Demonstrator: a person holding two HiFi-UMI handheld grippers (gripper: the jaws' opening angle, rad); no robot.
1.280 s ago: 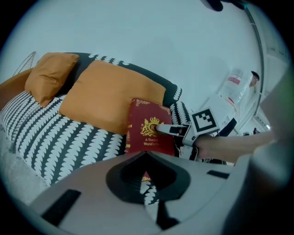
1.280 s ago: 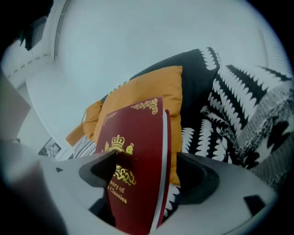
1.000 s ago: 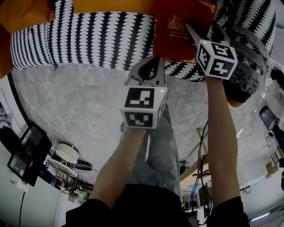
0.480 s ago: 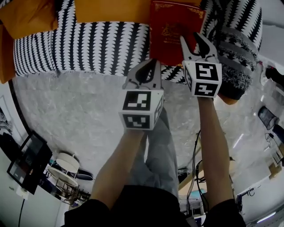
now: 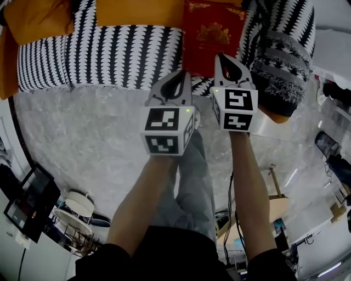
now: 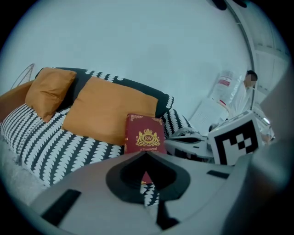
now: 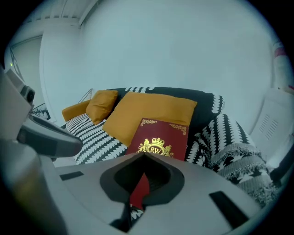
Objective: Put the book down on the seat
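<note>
The red book [image 5: 211,34] with its gold crest rests on the black-and-white patterned sofa seat [image 5: 109,55], its back leaning on the large orange cushion [image 5: 137,11] and its cover facing outward. In the head view it lies at about 12 o'clock from the right tool [image 5: 222,59] and at about 1 o'clock from the left tool [image 5: 182,77], clear of both. The left tool's jaws are narrow, tips together, and hold nothing; in the left gripper view the book [image 6: 146,134] shows just beyond the tips at 12 o'clock. The right tool's jaws are closing, tips brought together with nothing caught between them, and the book [image 7: 161,137] stands apart behind them. A smaller orange cushion [image 6: 48,89] sits at the sofa's far end, at 10 o'clock from the book in the left gripper view. A grey fringed throw [image 5: 279,71] drapes the armrest at 3 o'clock from the book. Grey marbled floor [image 5: 82,131] spreads under the forearms.
</note>
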